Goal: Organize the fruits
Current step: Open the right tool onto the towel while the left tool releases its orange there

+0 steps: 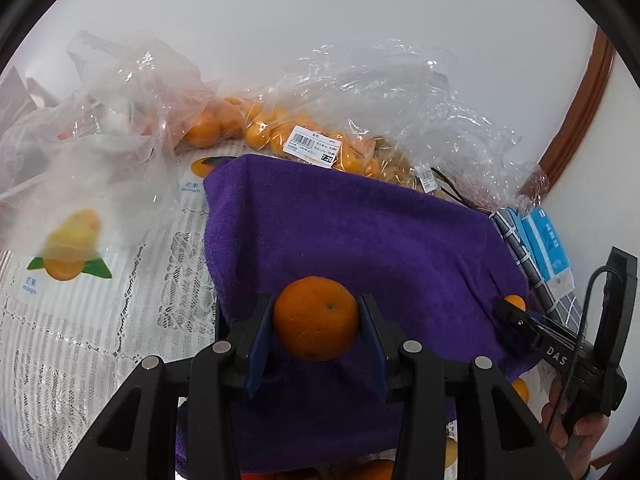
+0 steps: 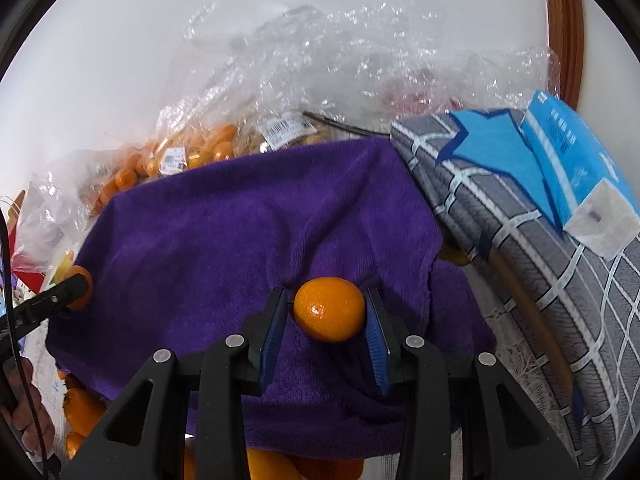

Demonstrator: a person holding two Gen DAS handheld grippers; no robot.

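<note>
1. Far to the left of the left tool, a cloudy white plastic bag printed with a mango picture lay on the lace-covered desk.
2. Beyond the left tool, a clear plastic bag of small oranges with a white price label sat at the far edge of the purple terry towel.
3. The left tool was narrowly open, its blue pads pressed on either side of a round orange mandarin held just above the towel.
4. To the right of the left tool, the right tool showed in the left wrist view, gripped by a person's hand and with a small orange fruit at its tip.
5. In the right wrist view, the left tool's tip and its fruit appeared at the left edge, over the towel's border.
6. The right tool was likewise narrowly open, clamping a glossy, slightly oval small orange between its blue pads just over the towel.
7. Below both tools, more loose oranges lay near the towel's near edge.
8. To the right of the right tool, a grey grid-patterned folded cloth carried a blue tissue pack.
</note>
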